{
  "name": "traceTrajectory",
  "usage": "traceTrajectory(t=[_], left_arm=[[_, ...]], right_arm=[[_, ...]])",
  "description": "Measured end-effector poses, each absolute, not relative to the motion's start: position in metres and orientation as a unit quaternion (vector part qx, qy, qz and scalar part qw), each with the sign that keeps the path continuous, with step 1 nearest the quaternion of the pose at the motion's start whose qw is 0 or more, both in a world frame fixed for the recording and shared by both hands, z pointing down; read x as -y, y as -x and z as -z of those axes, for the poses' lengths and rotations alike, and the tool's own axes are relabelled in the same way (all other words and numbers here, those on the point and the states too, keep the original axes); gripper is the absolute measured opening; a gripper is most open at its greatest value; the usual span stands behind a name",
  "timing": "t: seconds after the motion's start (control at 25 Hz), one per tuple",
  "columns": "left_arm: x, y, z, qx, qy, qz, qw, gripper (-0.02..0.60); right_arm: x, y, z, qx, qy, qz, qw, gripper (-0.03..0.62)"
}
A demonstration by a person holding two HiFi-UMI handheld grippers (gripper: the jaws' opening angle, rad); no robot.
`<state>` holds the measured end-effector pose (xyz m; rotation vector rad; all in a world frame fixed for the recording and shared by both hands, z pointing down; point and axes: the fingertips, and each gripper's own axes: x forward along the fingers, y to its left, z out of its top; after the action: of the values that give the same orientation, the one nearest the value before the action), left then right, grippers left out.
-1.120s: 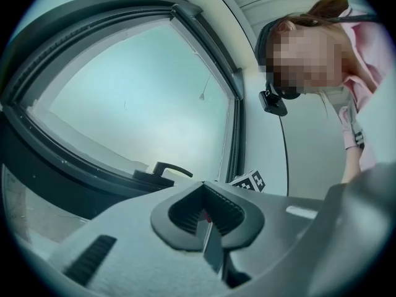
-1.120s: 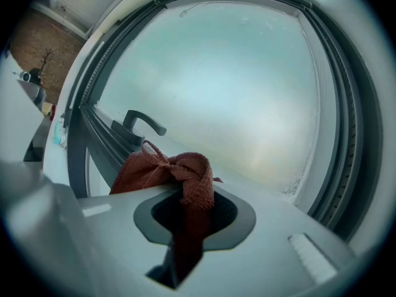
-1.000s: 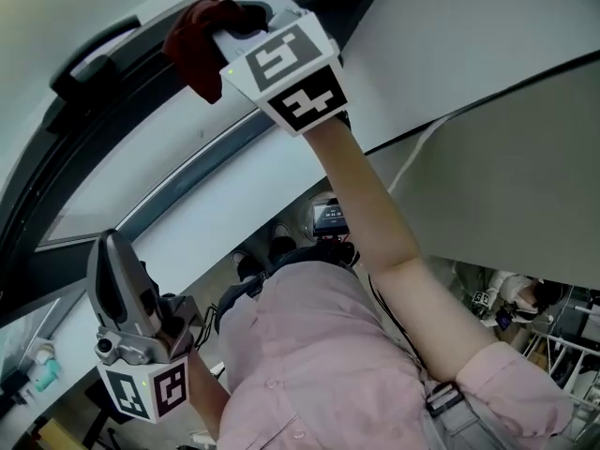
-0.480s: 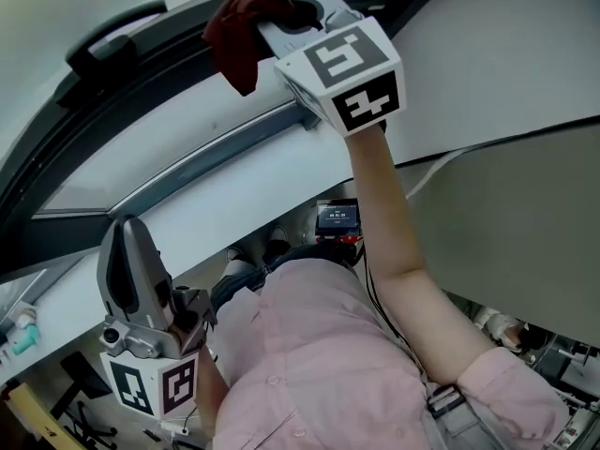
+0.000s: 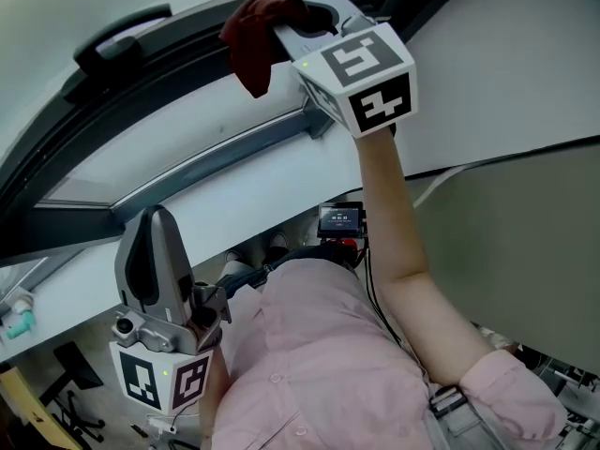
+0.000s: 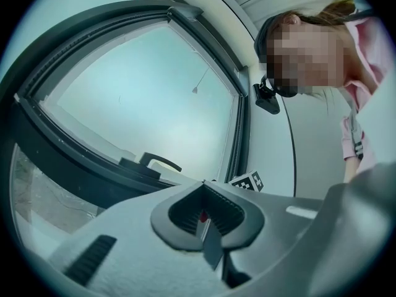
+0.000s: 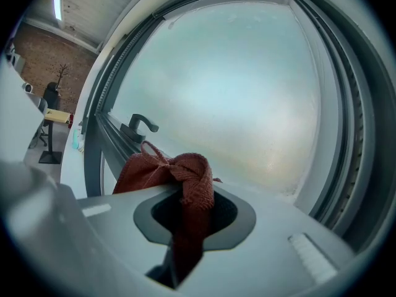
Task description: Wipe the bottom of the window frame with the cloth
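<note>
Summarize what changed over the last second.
The right gripper, jaws shut on the red cloth, slid rightward in the head view along the window frame. Nothing was taken hold of or let go. The left gripper stayed low by the person's body, jaws together and empty.

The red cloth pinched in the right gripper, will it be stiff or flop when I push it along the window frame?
Probably floppy: the cloth bunches and droops from the right gripper. Likely light; it hangs from one pinch. Its knit weave should drag, not slip.
</note>
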<state>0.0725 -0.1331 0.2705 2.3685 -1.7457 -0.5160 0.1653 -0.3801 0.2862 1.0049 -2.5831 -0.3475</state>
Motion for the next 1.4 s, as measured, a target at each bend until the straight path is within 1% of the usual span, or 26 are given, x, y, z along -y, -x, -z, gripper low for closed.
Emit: traceTrajectory(t=[0.64,1.4], left_arm=[[0.138,-0.087,-0.275,0.577,-0.793,0.174,0.088,0.0],[0.146,-0.09,-0.269,0.575,-0.794,0.178,0.085,0.0]], right_arm=[[0.391,-0.191,-0.289,0.903,-0.383,0.102,0.167,0.06],[0.425,-0.256,-0.288,0.867,-0.464,0.075,0.169,0.06]])
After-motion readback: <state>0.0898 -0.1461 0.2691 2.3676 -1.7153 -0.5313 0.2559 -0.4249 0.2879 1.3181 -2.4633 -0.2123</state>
